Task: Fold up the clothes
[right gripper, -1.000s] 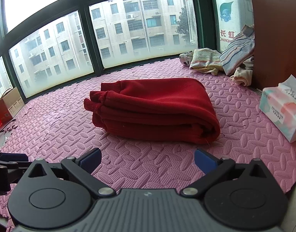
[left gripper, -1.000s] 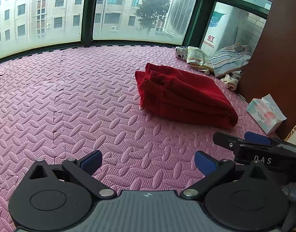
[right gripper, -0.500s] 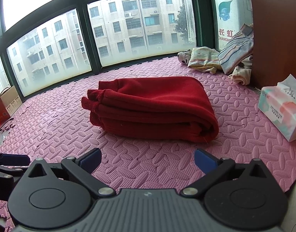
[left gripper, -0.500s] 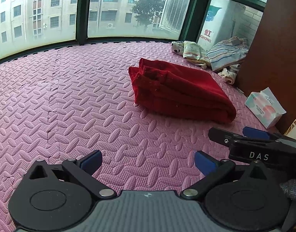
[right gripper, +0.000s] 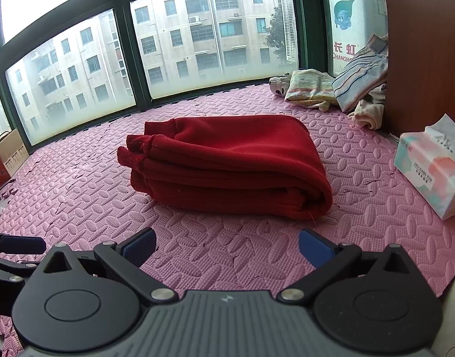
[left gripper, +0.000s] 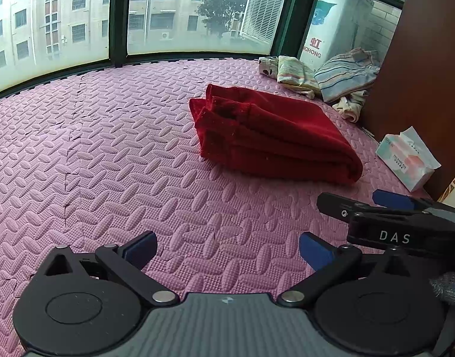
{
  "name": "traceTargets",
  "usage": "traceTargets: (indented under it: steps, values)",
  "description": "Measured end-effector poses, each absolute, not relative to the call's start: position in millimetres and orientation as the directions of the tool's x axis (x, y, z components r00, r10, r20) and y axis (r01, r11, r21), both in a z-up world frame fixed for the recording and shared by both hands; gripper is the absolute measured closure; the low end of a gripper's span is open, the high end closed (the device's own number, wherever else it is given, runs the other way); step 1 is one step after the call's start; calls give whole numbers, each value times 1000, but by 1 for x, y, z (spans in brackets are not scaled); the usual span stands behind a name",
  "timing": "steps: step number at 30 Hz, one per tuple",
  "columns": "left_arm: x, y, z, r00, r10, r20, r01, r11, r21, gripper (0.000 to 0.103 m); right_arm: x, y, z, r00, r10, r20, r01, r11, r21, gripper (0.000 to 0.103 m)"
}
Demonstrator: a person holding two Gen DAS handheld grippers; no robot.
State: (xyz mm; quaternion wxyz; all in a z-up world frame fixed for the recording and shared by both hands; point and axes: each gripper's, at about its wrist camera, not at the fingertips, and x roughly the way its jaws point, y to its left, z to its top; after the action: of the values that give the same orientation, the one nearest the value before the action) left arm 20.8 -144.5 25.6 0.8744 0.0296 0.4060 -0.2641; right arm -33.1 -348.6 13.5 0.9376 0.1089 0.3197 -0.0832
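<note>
The red garment (right gripper: 227, 166) lies folded on the mat (right gripper: 87, 196); both claws, left (left gripper: 227, 248) and right (right gripper: 227, 245), gape empty, clear of it.

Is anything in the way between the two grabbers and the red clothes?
No. Only bare pink mat lies between the open right gripper, the open left gripper and the folded red garment.
</note>
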Motion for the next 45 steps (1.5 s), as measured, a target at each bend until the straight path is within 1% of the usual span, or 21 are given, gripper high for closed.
traceTargets:
  steps: [17, 45]
  values:
    - [25, -151, 20, 514, -433, -741, 493, 856, -157, 0, -29, -352, 7, 770, -79, -633, 232, 959, 161, 0]
    - [46, -160, 13, 493, -427, -758, 483, 859, -171, 0, -10, -360, 0, 750, -98, -655, 246, 959, 139, 0]
